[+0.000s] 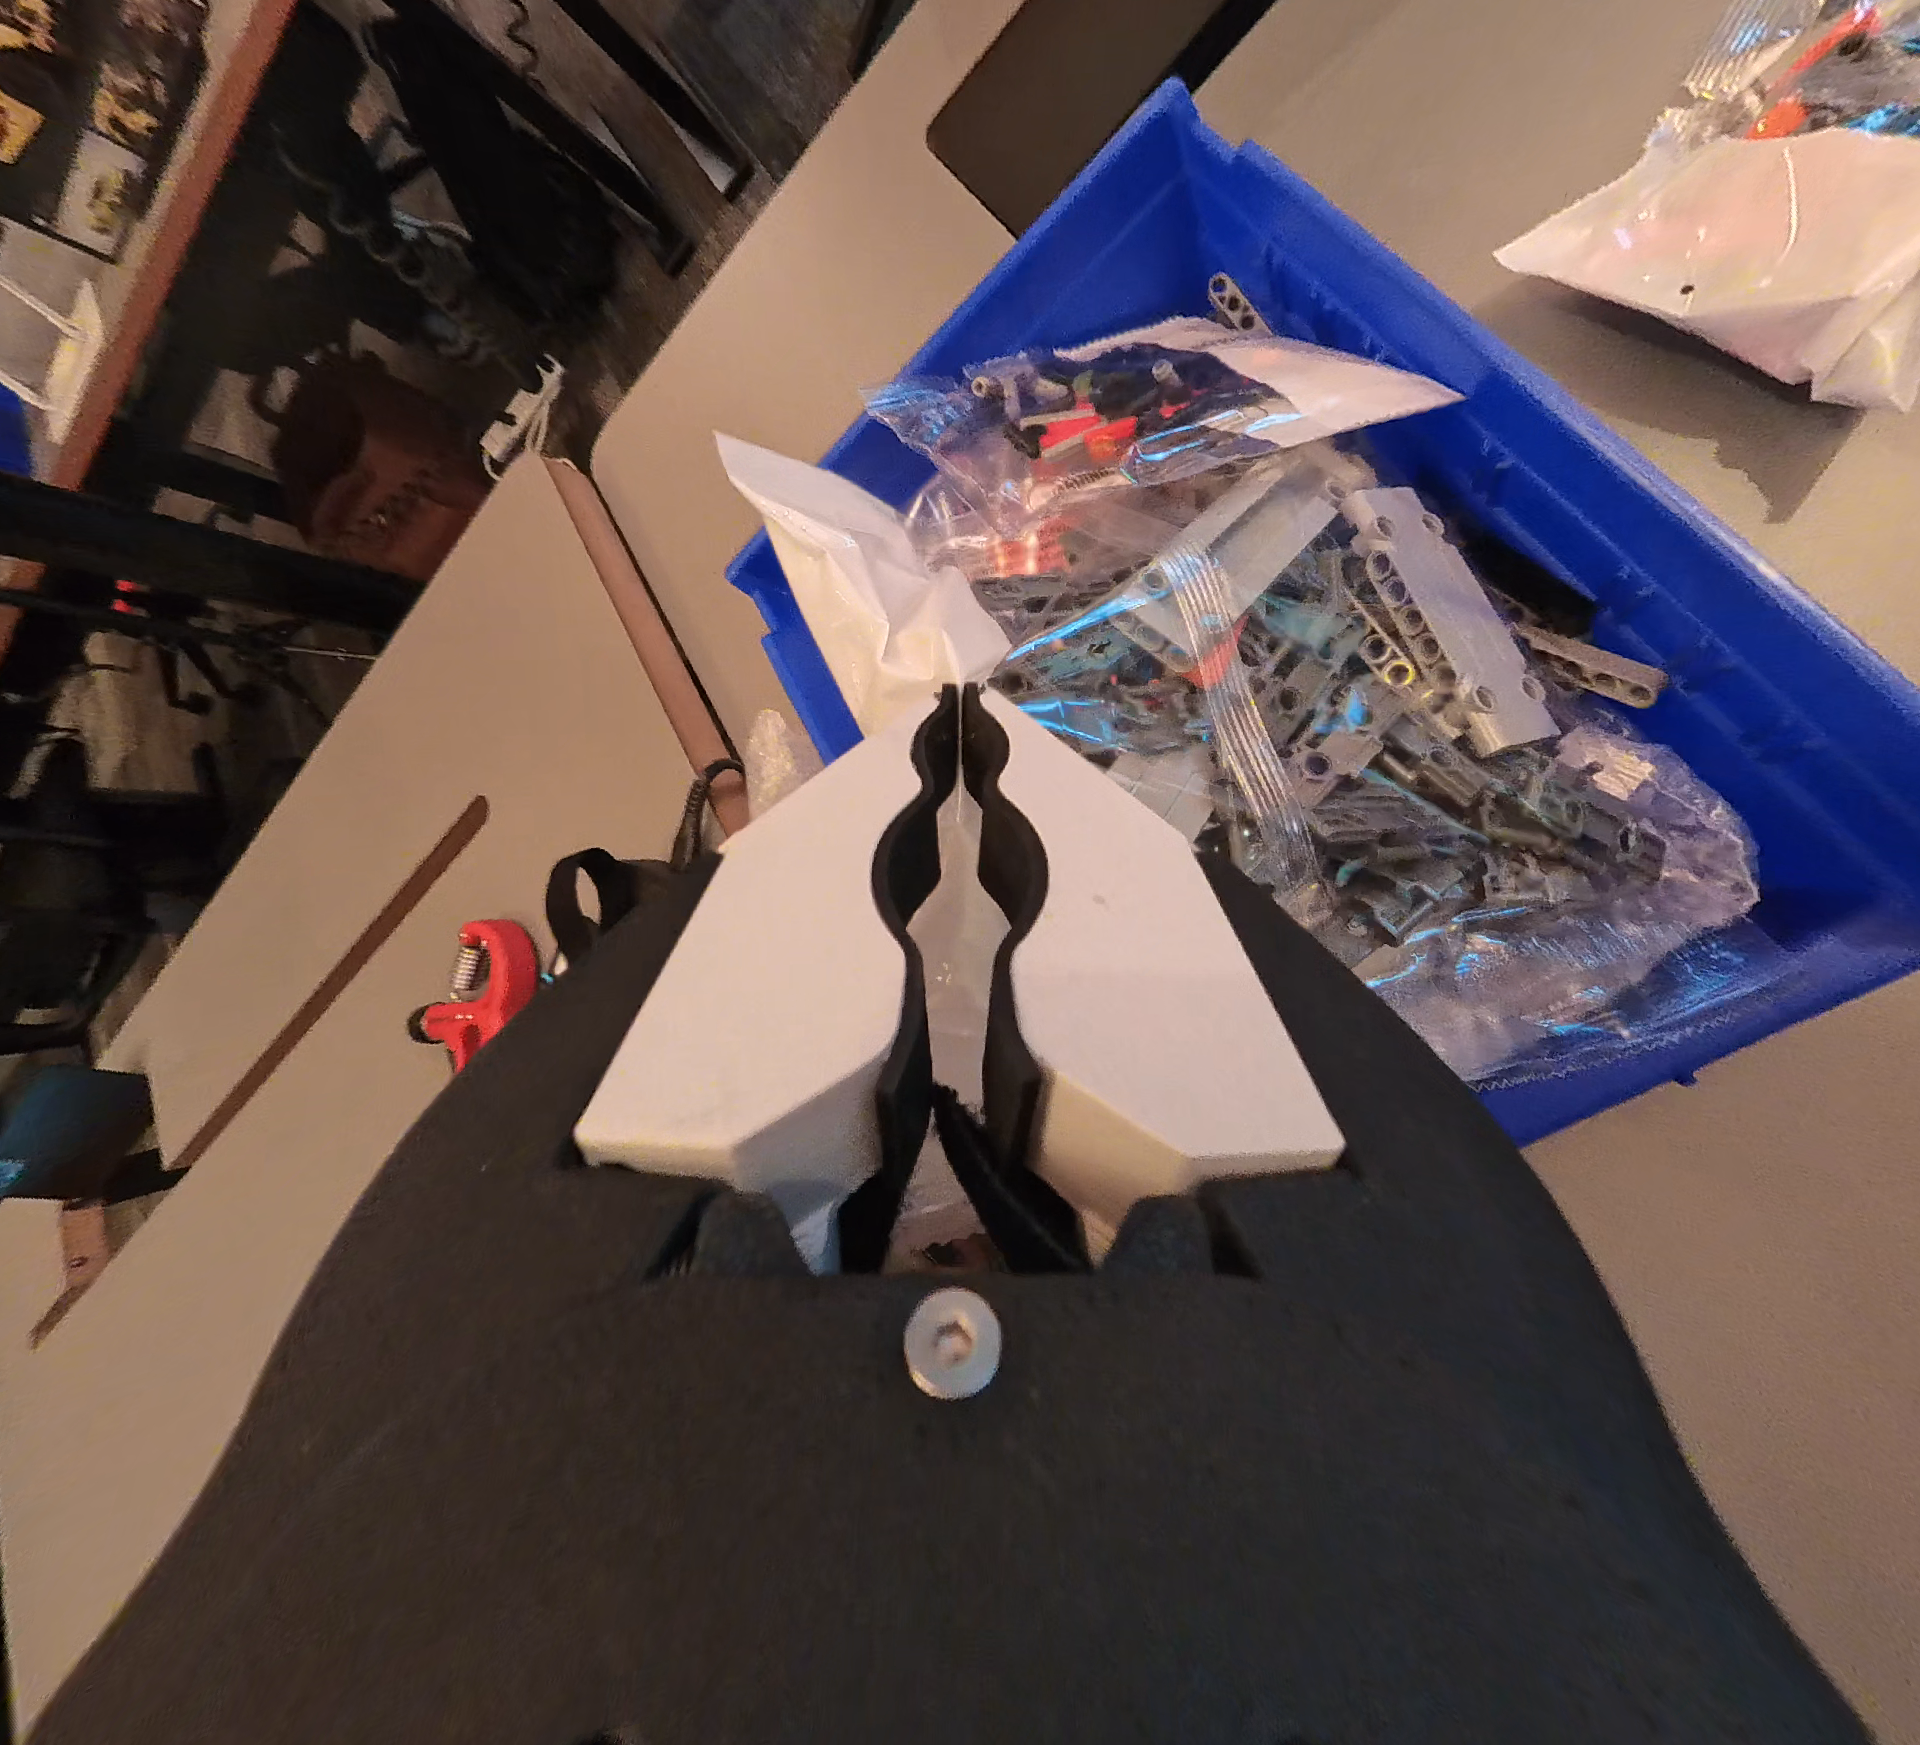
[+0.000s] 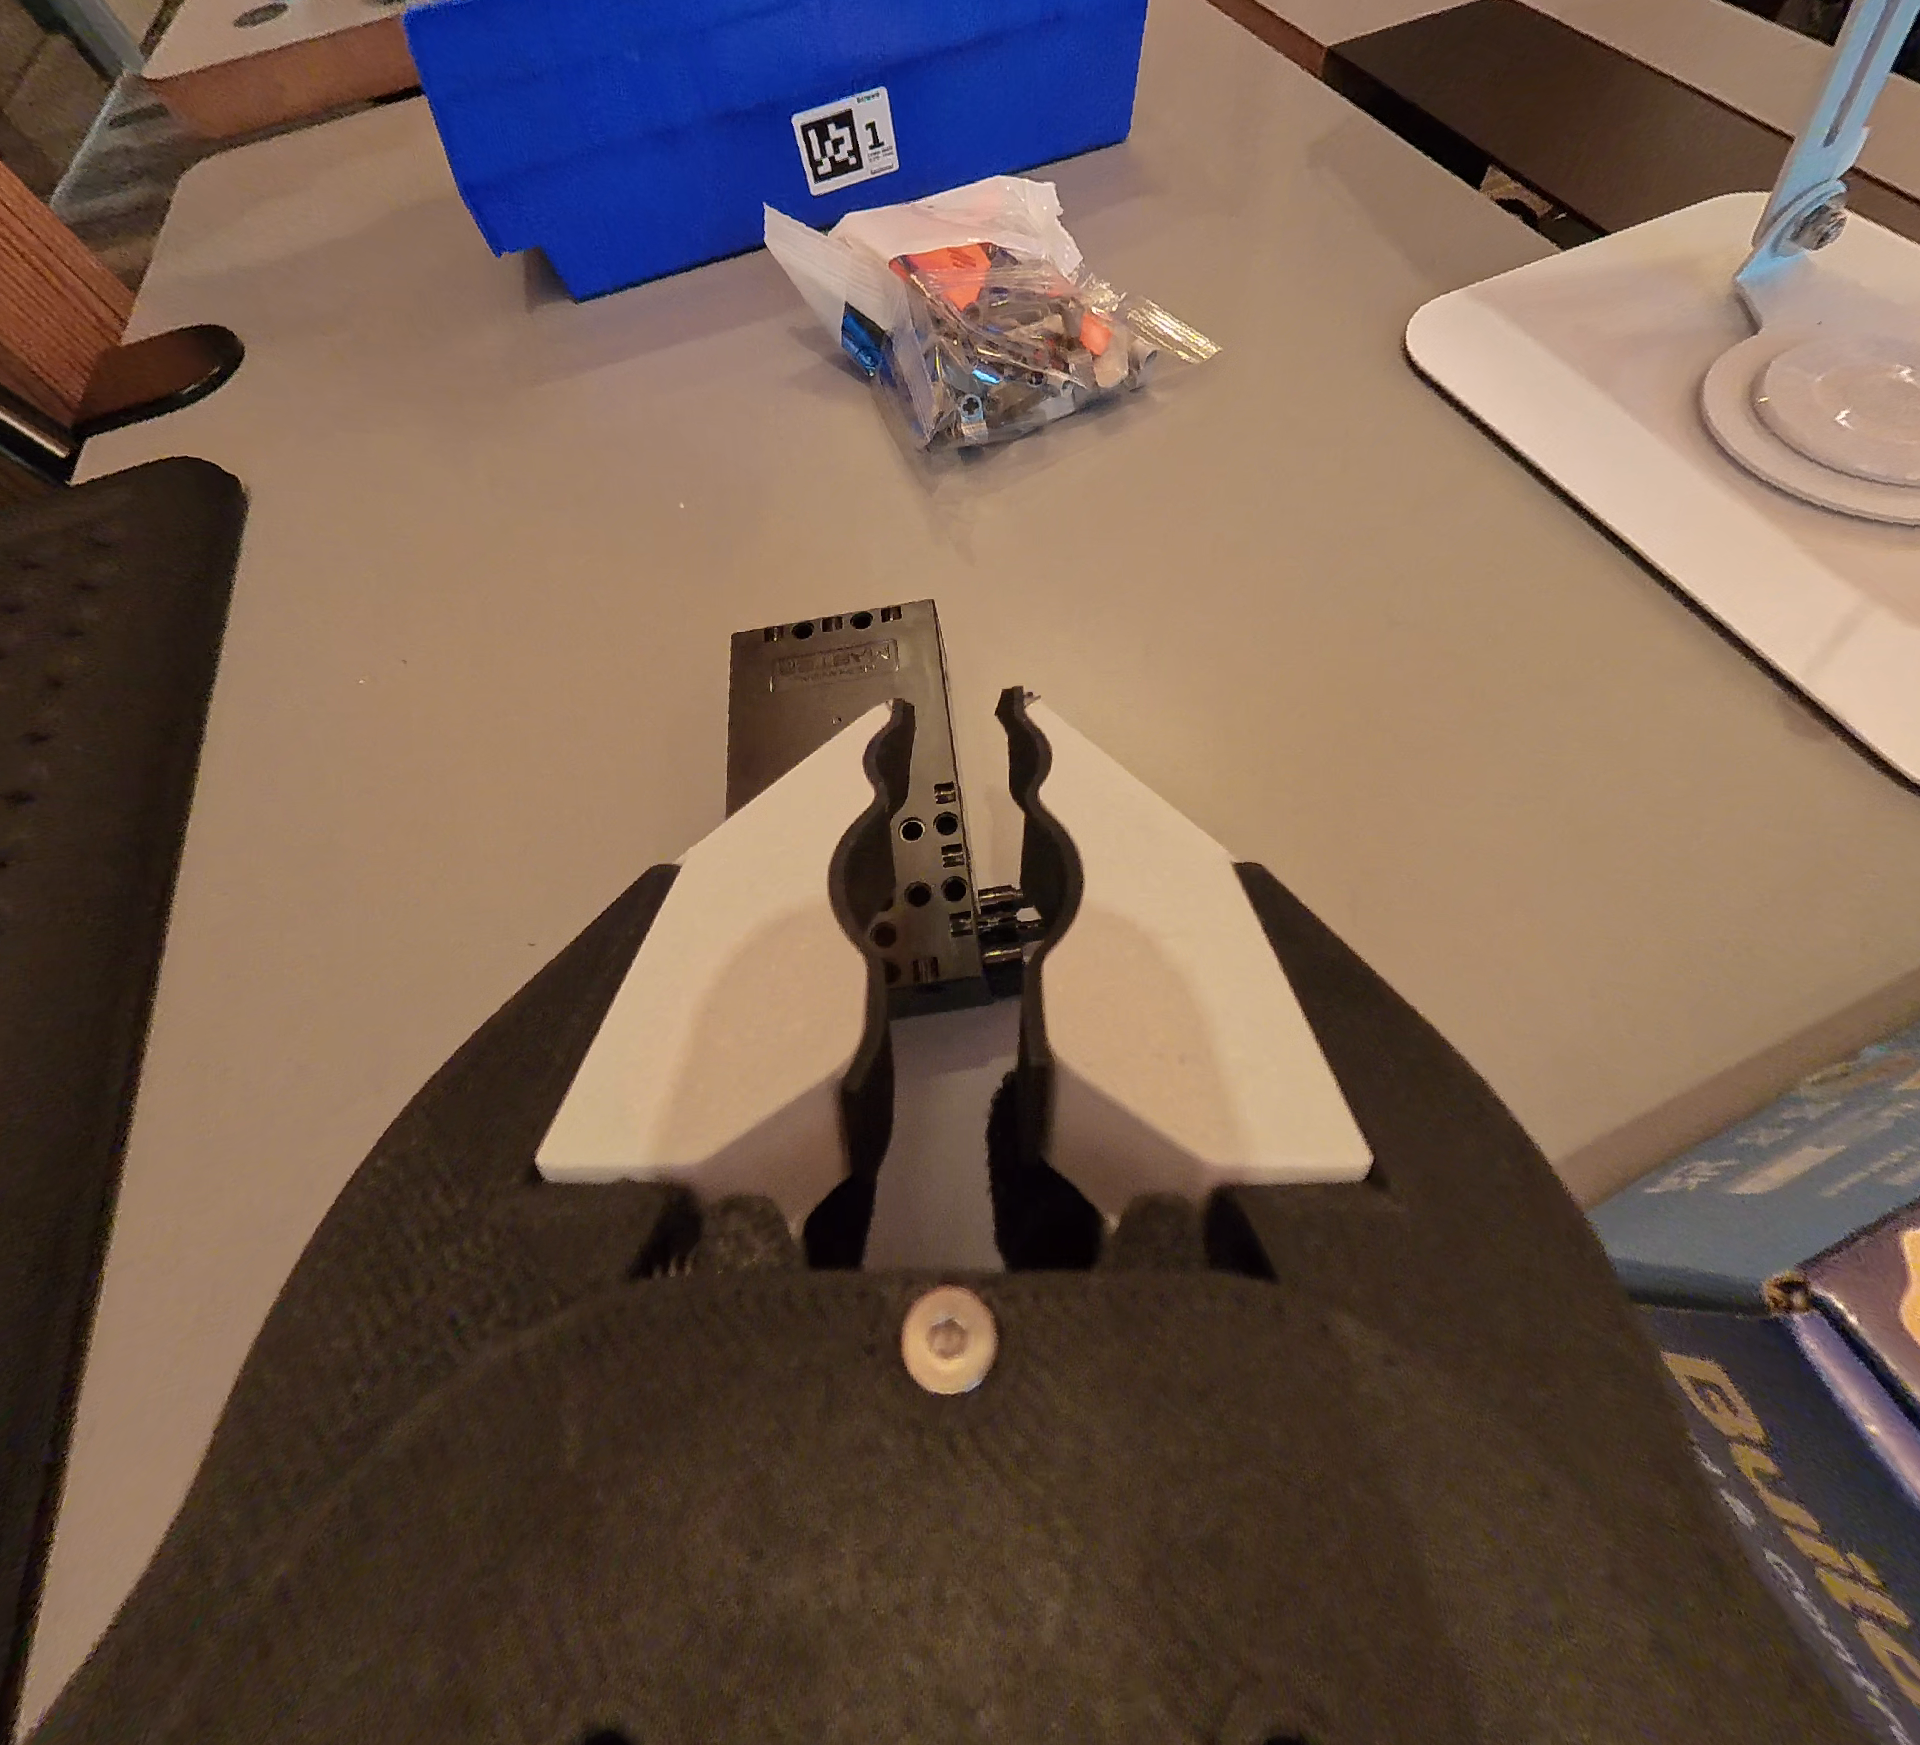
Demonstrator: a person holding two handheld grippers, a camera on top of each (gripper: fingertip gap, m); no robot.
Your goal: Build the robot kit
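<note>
The left claw [image 1: 958, 693] is clenched on a thin edge of clear plastic — it seems to belong to the large bag of grey parts [image 1: 1382, 760] lying in the blue bin [image 1: 1621, 490], though the pinch point is blurred. A smaller bag with red pieces [image 1: 1132, 417] lies farther back in the bin, and a white-backed bag [image 1: 1756, 241] rests apart on the grey table [image 1: 1662, 1383].

The right claw [image 2: 961, 703] stands released, its fingers either side of a black rectangular block with holes [image 2: 847, 708] on the table — not gripping it. Beyond lies a small bag of mixed parts [image 2: 997, 334], just in front of the bin's tagged wall. A white stand base [image 2: 1621, 407] sits off right.
</note>
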